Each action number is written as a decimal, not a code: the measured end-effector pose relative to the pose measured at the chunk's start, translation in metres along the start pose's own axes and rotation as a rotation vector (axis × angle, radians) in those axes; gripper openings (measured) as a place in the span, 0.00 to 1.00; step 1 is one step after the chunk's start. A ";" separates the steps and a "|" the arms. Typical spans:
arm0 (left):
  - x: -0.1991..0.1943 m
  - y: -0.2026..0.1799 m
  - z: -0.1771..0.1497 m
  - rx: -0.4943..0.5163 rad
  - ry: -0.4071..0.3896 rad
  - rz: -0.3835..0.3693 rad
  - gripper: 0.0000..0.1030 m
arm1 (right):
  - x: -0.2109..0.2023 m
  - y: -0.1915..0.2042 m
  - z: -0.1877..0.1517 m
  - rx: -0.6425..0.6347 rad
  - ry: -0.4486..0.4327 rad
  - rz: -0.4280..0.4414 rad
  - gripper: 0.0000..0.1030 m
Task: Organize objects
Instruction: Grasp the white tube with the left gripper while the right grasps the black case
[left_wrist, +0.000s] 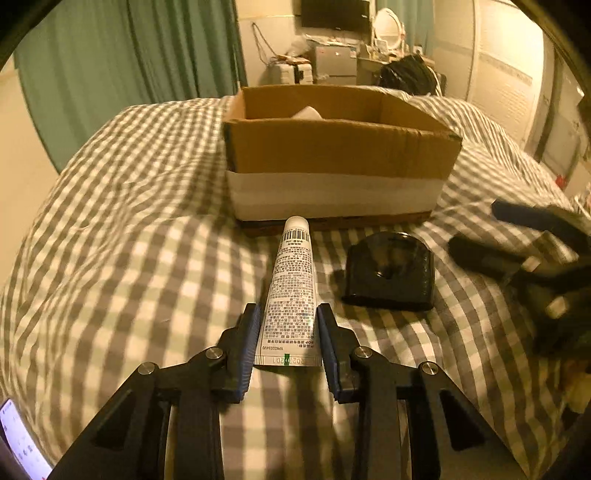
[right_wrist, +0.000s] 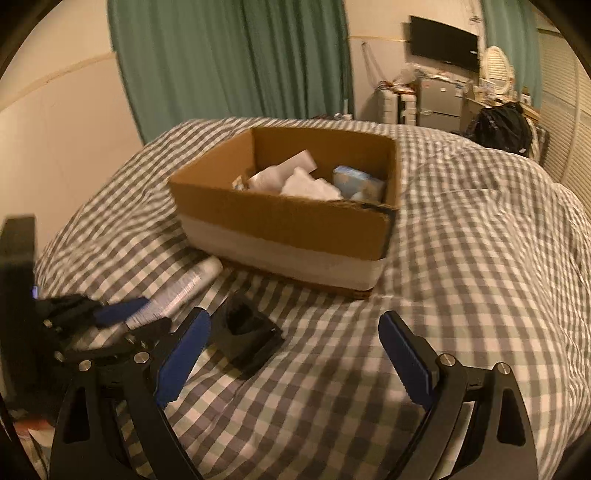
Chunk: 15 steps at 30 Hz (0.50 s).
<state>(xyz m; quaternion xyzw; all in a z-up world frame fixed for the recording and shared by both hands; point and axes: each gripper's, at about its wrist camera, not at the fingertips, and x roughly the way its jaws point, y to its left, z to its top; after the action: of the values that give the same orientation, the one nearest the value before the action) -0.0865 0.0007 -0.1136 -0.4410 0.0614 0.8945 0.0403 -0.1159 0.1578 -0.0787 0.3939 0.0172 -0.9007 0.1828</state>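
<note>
1. White tube (left_wrist: 291, 280) is lying mid-bed just before the cardboard box (left_wrist: 332, 147), crimp end clamped in the left gripper (left_wrist: 287, 321); lifting straight and clearing the box's near wall looks best.
2. Right gripper (right_wrist: 295, 339) is hanging apart, empty, by the black holder (right_wrist: 247, 332).
3. Right wrist view is showing the box's contents; the left is mostly hiding them.

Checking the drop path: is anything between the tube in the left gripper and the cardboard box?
Nothing visible on the bed between them. The left gripper is closed on the tube, whose cap points at the cardboard box. Only the box's near wall must be cleared; the black holder sits off to the right.
</note>
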 end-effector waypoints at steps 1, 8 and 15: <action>-0.001 0.003 -0.001 -0.004 -0.002 -0.001 0.31 | 0.004 0.004 0.000 -0.017 0.013 0.008 0.90; -0.006 0.009 -0.003 -0.028 -0.013 0.004 0.31 | 0.050 0.025 -0.002 -0.102 0.157 0.041 0.90; -0.005 0.009 -0.003 -0.034 -0.017 0.002 0.31 | 0.067 0.037 -0.011 -0.168 0.221 0.024 0.74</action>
<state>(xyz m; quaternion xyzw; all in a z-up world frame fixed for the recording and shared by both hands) -0.0821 -0.0091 -0.1105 -0.4339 0.0461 0.8992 0.0323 -0.1379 0.1037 -0.1300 0.4740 0.1078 -0.8450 0.2231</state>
